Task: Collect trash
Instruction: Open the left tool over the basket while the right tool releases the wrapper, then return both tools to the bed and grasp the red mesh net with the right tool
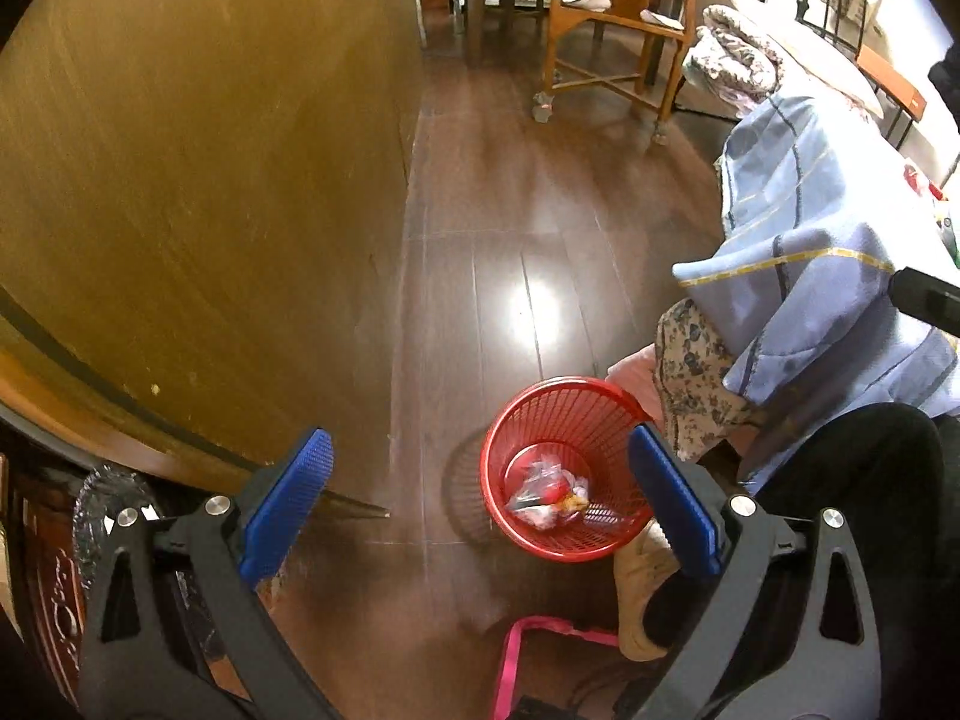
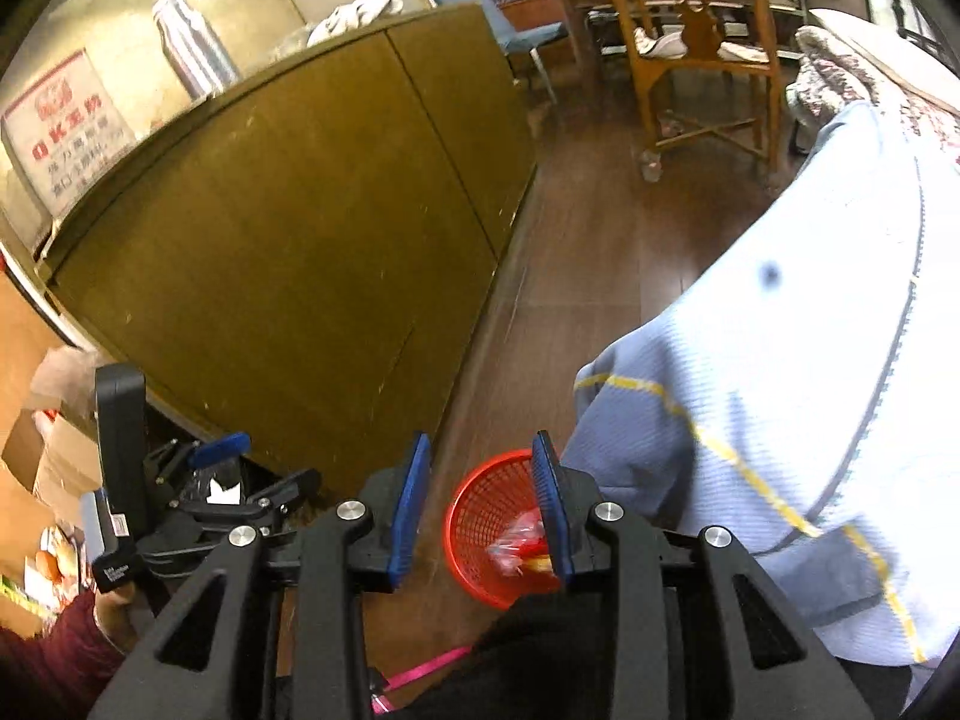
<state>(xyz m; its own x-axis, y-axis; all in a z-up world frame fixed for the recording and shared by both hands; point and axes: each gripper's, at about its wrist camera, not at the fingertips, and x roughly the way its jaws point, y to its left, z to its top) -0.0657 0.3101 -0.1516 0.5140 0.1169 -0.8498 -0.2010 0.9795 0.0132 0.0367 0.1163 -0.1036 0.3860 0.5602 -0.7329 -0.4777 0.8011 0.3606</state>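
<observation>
Both tools empty — left tool [image 1: 480, 504] spread wide, right tool [image 2: 481, 501] part-open — above the red wastebasket [image 1: 510, 420] holding wrappers [image 1: 549, 495].

Right gripper [image 2: 480, 504] at bottom centre, blue pads apart, nothing between them. Red mesh bin [image 2: 480, 534] on wood floor just below, crumpled wrappers [image 2: 516, 546] inside. Pale blue blanket [image 2: 780, 360] fills right side. Olive cabinet [image 2: 288, 252] takes up left-centre. Left gripper [image 2: 222, 468] at lower left, jaws wide. Wooden chair [image 2: 702, 60] up top.
</observation>
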